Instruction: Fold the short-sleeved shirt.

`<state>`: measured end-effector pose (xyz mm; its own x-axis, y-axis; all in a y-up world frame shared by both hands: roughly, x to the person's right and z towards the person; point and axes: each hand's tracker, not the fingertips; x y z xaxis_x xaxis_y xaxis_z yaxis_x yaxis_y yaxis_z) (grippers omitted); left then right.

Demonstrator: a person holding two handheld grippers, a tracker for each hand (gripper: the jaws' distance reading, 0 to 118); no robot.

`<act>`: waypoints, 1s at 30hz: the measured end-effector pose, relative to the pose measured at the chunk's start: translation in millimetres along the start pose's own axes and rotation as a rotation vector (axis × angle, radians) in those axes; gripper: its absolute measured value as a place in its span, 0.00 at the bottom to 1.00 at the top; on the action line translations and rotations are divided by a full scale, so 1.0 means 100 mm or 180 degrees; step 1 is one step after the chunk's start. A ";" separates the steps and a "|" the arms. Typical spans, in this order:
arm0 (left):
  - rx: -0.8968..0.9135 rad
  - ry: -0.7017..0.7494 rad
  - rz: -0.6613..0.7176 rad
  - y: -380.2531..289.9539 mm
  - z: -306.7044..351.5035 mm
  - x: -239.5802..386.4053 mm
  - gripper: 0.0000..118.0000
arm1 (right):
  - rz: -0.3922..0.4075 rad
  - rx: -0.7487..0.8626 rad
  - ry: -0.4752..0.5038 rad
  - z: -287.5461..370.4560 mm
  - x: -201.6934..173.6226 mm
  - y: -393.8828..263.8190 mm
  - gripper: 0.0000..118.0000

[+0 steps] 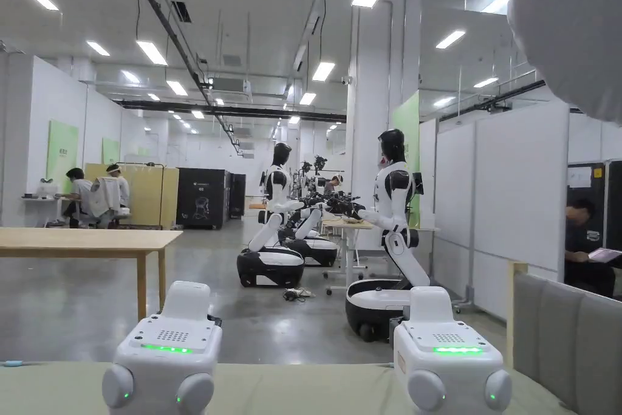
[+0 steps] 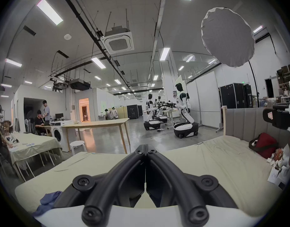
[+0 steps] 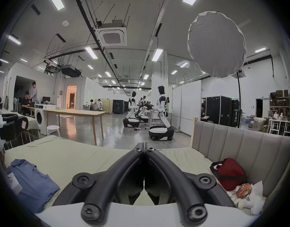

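Head view, grippers: the white bodies of the left gripper (image 1: 163, 354) and the right gripper (image 1: 451, 356) sit low in the picture above the pale green bed sheet (image 1: 304, 389); their jaws cannot be made out here, and the camera looks out across the hall.
Head view, surroundings: a wooden table (image 1: 85, 241) stands to the left and white robots (image 1: 393, 234) on the floor beyond.
Left gripper view, jaws: the left gripper (image 2: 146, 150) has its black jaws pressed together at the tips with nothing between them, held above the sheet.
Left gripper view, shirt: a bit of the blue shirt (image 2: 47, 201) shows low and to the left of the jaws, apart from them.
Right gripper view, jaws: the right gripper (image 3: 144, 148) is likewise clenched tip to tip and empty.
Right gripper view, shirt: the shirt (image 3: 33, 183) lies on the sheet (image 3: 85, 156) to the left, looking already folded into a rough rectangle, well apart from the jaws.
Right gripper view, clutter: a red bag (image 3: 229, 174) and a snack packet (image 3: 244, 192) rest by the grey headboard (image 3: 239, 142).
Risk, aim: the head camera looks away from the shirt, so a reach made now could miss the cloth or snag a single layer.
Risk, fold: pinching the stack carelessly could pull it open.
Risk, jaws: pressed together as they are, they would only push the fabric, bunching it.
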<state>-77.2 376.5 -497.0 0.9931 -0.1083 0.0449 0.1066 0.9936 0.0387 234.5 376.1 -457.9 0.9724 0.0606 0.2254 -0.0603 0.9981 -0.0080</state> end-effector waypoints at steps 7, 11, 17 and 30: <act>-0.0037 0.0448 0.0029 -0.14 0.19 -0.76 0.00 | -0.0169 0.0012 0.0420 -0.03 -0.68 0.07 0.00; -0.0133 0.0868 0.0270 -0.20 0.44 -1.53 0.00 | 0.0052 0.0121 0.0805 0.05 -1.46 0.13 0.00; -0.0164 0.1413 0.0247 -0.33 0.98 -2.45 0.00 | 0.0094 0.0205 0.1465 0.33 -2.53 0.12 0.00; -0.1618 0.0413 -0.0139 -0.60 0.72 -2.98 0.00 | 0.0171 0.0137 0.2015 0.60 -3.05 -0.03 0.00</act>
<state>-382.9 346.3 -440.7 0.9817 -0.1768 -0.0711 0.1262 0.8826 -0.4530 -75.1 353.9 -467.7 0.9119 0.1155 -0.3938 -0.1091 0.9933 0.0387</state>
